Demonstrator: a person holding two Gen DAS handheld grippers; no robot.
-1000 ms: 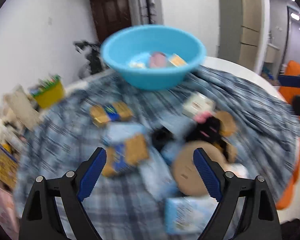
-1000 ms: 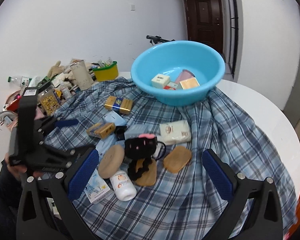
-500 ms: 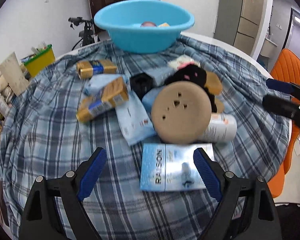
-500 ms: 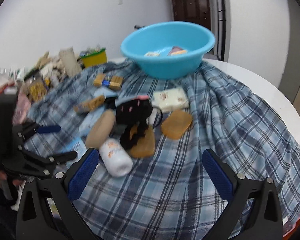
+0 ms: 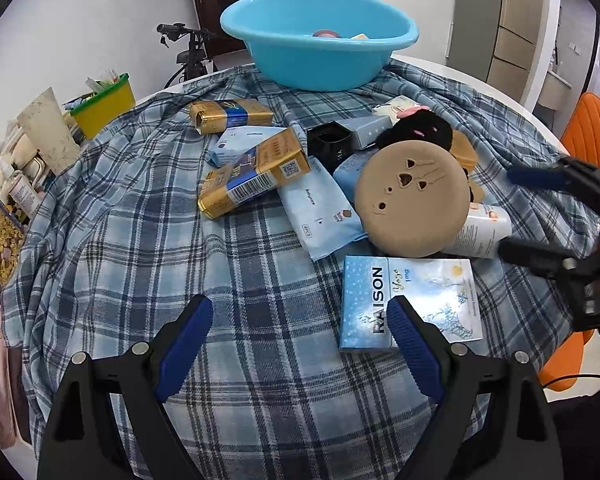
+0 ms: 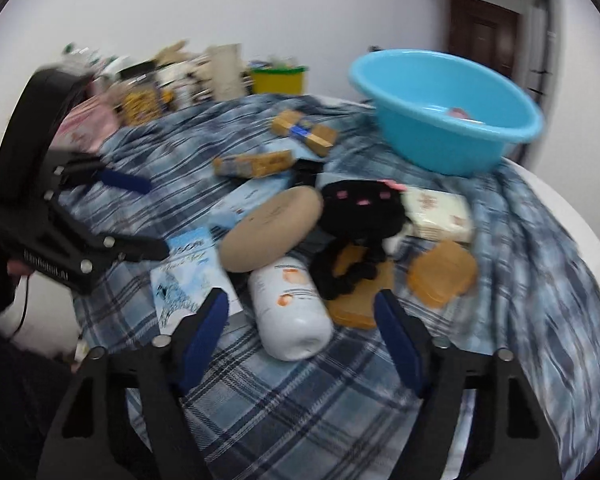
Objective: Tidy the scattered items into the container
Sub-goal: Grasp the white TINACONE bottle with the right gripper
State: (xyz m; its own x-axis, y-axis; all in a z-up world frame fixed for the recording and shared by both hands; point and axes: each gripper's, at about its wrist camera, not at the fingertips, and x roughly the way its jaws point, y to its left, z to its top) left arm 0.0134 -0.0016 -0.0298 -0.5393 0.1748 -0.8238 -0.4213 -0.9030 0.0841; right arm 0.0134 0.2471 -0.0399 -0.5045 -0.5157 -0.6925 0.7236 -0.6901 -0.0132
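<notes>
Left wrist view gives me the clearest count: the blue basin [image 5: 320, 40] sits at the far edge of the table [image 5: 480, 80], on the plaid cloth [image 5: 140, 280], and only a few small things show inside it. Most of the job is still ahead, I judge.

Left out on the cloth are two gold and blue boxes [image 5: 256, 178], several pale blue packets [image 5: 320, 212], a black cube [image 5: 328, 140], a black plush toy [image 5: 416, 132], a round tan disc [image 5: 412, 200] leaning on the heap, a white bottle [image 5: 484, 232] and the light blue Raison carton [image 5: 408, 304] at the near edge. The right wrist view adds a cream box [image 6: 440, 216] and two amber lids [image 6: 440, 272] toward the right side.

My left gripper [image 5: 296, 344] is spread wide and empty, hanging over bare cloth with its right finger just overlapping the carton's near corner. My right gripper [image 6: 300, 340] is closing, the white bottle lying between its jaws, but the pads do not appear to touch it yet. That bottle looks like my next pickup.
</notes>
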